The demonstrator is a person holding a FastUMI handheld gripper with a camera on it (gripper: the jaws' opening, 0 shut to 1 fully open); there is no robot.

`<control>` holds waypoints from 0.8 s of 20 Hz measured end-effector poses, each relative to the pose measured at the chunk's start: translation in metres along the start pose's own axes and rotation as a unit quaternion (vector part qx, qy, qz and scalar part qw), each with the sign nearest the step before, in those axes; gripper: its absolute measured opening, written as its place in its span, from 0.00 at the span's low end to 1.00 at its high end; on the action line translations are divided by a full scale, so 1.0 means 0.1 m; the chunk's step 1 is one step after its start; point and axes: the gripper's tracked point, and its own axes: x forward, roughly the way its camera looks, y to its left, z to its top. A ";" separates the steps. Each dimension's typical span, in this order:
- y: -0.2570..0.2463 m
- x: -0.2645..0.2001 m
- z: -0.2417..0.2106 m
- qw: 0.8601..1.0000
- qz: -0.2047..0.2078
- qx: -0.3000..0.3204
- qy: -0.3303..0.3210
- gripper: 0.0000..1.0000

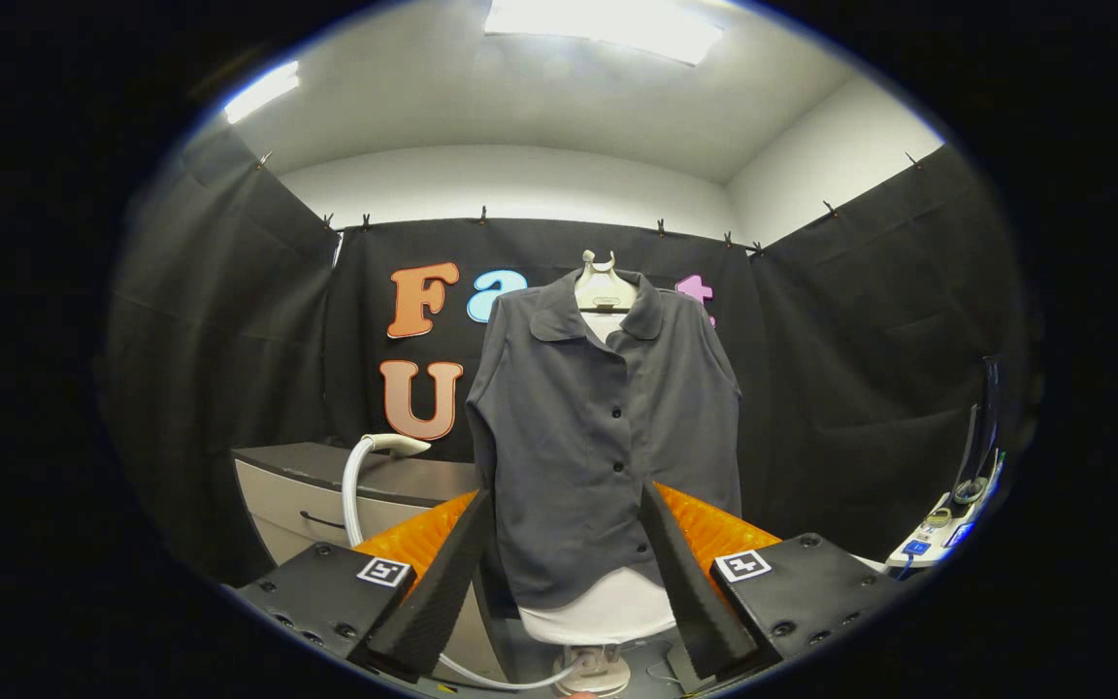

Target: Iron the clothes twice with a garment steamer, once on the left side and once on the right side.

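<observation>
— Where does the garment hang?

— The dark grey, matte woven button-front shirt (pixel 608 437) is draped on a white, smooth torso-shaped form (pixel 606 612), whose pale neck piece (pixel 604 287) pokes out above the flat rounded collar. A row of small dark buttons runs down the front. The form's rounded white base shows under the shirt's hem, on a pale round foot (pixel 596 670).

— And the steamer?

— Left of the shirt, the white, smooth plastic steamer head (pixel 396 444) rests on the dark top of a grey cabinet with a slim dark handle (pixel 345 495). A white, glossy curved hose (pixel 353 495) arcs down from that head and runs low toward the form's foot.

— What are the fingers doing?

— The gripper (pixel 569 573) stands spread apart and grasps nothing. Its two black, foam-textured wedge-shaped fingers (pixel 443 582) frame the shirt's lower part, which hangs beyond them. Behind the fingers sit ribbed orange pieces and black flat blocks with small square black-and-white markers.

— Anything else near the shirt?

— Well to its right, a white device with blue parts (pixel 937 534) lies by the black cloth wall (pixel 870 388), which is pinned up by small clips.
</observation>
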 end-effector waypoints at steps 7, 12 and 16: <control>0.01 -0.03 0.04 1.000 0.000 0.002 -0.005 0.98; 0.05 -0.07 0.05 1.000 0.002 0.000 -0.004 0.98; 0.13 -0.08 0.07 1.000 0.012 -0.003 -0.004 0.98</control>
